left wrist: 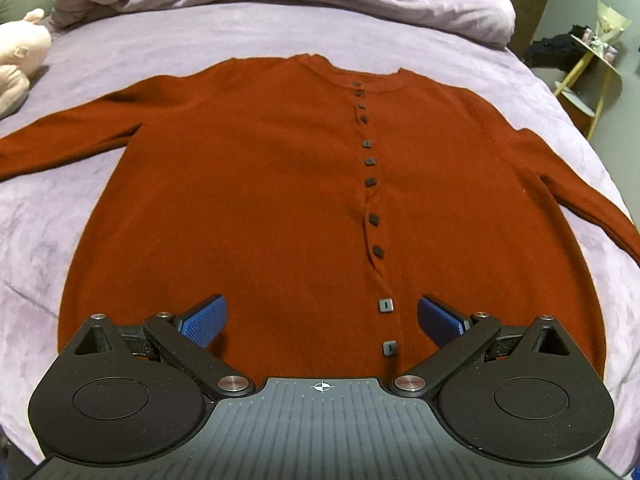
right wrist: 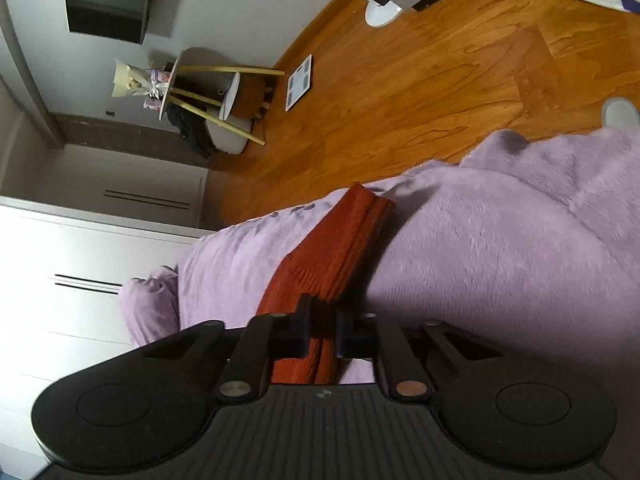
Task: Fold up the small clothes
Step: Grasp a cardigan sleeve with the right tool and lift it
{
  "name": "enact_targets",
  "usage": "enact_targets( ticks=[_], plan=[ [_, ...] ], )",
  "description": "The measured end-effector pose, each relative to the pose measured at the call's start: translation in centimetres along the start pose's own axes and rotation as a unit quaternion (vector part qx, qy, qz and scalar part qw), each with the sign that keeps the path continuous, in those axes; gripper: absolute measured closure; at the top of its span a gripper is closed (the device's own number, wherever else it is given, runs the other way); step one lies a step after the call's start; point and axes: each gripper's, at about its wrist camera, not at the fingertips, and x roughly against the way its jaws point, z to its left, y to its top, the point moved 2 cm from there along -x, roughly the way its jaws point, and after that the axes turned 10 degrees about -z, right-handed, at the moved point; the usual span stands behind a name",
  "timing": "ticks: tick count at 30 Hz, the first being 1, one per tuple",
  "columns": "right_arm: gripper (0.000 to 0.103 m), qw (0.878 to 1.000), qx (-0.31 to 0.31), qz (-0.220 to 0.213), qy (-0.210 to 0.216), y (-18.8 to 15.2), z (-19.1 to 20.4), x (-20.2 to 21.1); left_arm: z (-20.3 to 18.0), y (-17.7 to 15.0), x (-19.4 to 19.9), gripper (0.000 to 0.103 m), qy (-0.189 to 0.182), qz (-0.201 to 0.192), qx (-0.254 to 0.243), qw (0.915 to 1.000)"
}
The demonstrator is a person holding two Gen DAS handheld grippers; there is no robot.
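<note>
Left wrist view: rust-red cardigan (left wrist: 256, 200) lies flat, buttoned, front up on the lilac bedspread (left wrist: 280, 36), both sleeves spread out toward 9 and 3 o'clock. Left gripper (left wrist: 322, 320) hovers over the hem at 6 o'clock, jaws wide, blue pads (left wrist: 204, 322) clear of the fabric, nothing held.

Right wrist view: camera rolled sideways. Right gripper (right wrist: 323, 338) is clamped on the sleeve cuff (right wrist: 340, 248), ribbed end sticking out toward 12 o'clock over the bedspread, wood floor (right wrist: 420, 80) beyond.

Step looks like the first sleeve fold. Next move likely calls for carrying the cuff across the body while the left pins or grabs the hem.
</note>
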Motion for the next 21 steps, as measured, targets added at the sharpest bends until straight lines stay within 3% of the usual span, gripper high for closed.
enact_targets(
  ticks=[3, 5, 7, 9, 12, 15, 17, 18, 19, 20, 21],
  plan=[
    [0.097, 0.995, 0.095, -0.021, -0.029, 0.3, 2.4, 0.5, 0.2, 0.6, 0.0, 0.0, -0.001, -0.007, -0.002, 1.0],
    [0.097, 0.975, 0.215, -0.054, -0.031, -1.4, 6.1, 2.0, 0.1, 1.3, 0.0, 0.0, -0.007, -0.017, -0.009, 0.9998],
    [0.097, 0.937, 0.341, -0.07, 0.033, -5.0, 10.7, 4.2, -0.2, 2.3, 0.0, 0.001, -0.017, -0.03, -0.015, 0.9993],
    [0.097, 0.892, 0.433, -0.055, 0.114, -9.8, 14.3, 6.6, -0.7, 3.4, 0.0, 0.001, -0.042, -0.045, -0.014, 0.998],
    [0.097, 0.807, 0.541, 0.002, 0.238, -19.1, 17.6, 10.5, -1.6, 5.2, -0.4, 0.005, -0.091, -0.059, 0.003, 0.9941],
    [0.097, 0.739, 0.594, 0.069, 0.309, -26.8, 17.3, 12.6, -1.9, 6.4, -2.0, 0.005, -0.14, -0.045, 0.036, 0.9885],
    [0.094, 0.698, 0.637, 0.111, 0.309, -31.6, 15.9, 12.8, -2.0, 6.8, -3.3, 0.007, -0.165, -0.027, 0.057, 0.9842],
    [0.093, 0.682, 0.654, 0.136, 0.296, -33.4, 15.0, 12.5, -2.0, 6.8, -4.0, 0.007, -0.172, -0.021, 0.064, 0.9828],
    [0.092, 0.674, 0.667, 0.159, 0.274, -34.7, 13.9, 12.0, -2.0, 6.7, -4.7, 0.007, -0.177, -0.013, 0.07, 0.9817],
    [0.089, 0.676, 0.669, 0.172, 0.256, -35.3, 13.0, 11.9, -2.0, 6.7, -5.3, 0.008, -0.18, -0.005, 0.076, 0.9807],
    [0.086, 0.686, 0.662, 0.182, 0.242, -35.1, 12.3, 11.5, -2.1, 6.6, -6.2, 0.009, -0.182, 0.008, 0.083, 0.9797]
  ],
)
